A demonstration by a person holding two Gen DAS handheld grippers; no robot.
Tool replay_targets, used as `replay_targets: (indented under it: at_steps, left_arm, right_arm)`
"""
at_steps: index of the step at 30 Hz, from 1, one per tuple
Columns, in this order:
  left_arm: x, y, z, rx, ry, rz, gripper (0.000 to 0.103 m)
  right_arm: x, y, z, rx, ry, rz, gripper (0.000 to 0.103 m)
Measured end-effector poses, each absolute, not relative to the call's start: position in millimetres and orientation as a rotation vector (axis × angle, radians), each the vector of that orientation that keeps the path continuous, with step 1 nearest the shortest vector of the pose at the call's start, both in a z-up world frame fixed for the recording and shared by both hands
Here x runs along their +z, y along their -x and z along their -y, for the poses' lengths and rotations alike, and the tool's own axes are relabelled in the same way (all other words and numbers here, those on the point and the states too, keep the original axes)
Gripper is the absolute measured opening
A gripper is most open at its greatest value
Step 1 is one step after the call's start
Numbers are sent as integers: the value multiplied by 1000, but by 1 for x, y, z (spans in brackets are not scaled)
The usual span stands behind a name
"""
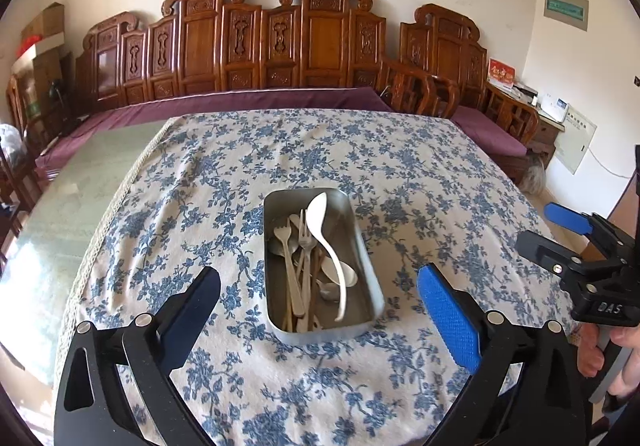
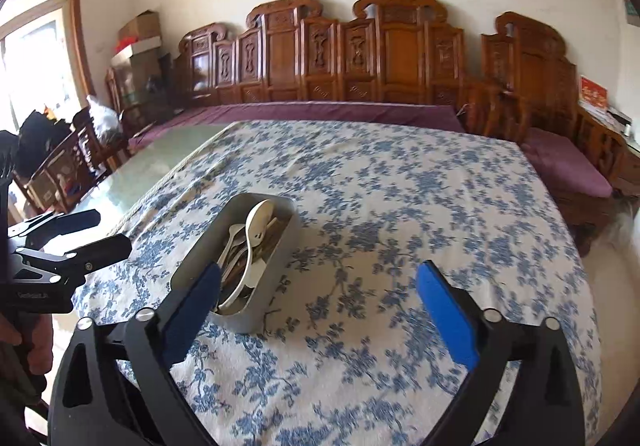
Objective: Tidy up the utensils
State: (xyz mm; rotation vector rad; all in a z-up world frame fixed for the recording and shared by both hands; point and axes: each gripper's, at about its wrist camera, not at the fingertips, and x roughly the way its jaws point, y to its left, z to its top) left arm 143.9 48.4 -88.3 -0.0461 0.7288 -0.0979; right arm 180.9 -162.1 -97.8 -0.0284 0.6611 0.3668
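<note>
A rectangular metal tin point(image 1: 328, 334) stands on the blue-flowered tablecloth point(image 1: 192, 181). It holds a long white spoon point(image 1: 326, 234), a pale fork point(image 1: 285, 246), a metal fork point(image 1: 306, 242), more spoons and some chopsticks. My left gripper point(image 1: 318, 278) hovers above the tin's near end, open, with nothing between its fingers. My right gripper point(image 1: 538, 226) hangs to the right of the tin, also open. In the right wrist view the tin point(image 2: 280, 270) and white spoon point(image 2: 258, 221) lie left of centre. The right gripper point(image 2: 318, 272) is empty over bare cloth. The left gripper point(image 2: 112, 230) shows at the left edge.
The cloth leaves a strip of greenish glass tabletop point(image 1: 80, 205) bare on the left. A carved wooden bench point(image 1: 260, 45) with purple cushions runs along the far side. Chairs and boxes point(image 2: 136, 45) crowd the far left corner. A hand point(image 1: 624, 338) holds the right gripper's handle.
</note>
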Motion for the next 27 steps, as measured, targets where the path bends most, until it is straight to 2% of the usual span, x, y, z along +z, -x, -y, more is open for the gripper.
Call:
replay_targets:
  at_steps: [16, 27]
  left_arm:
    - [-60, -81, 6, -124, -15, -677, 95]
    - [-10, -50, 16, -108, -19, -549, 95]
  right_arm:
    - [-84, -115, 213, 260, -30, -625, 100]
    - [-25, -77, 224, 241, -31, -447, 100]
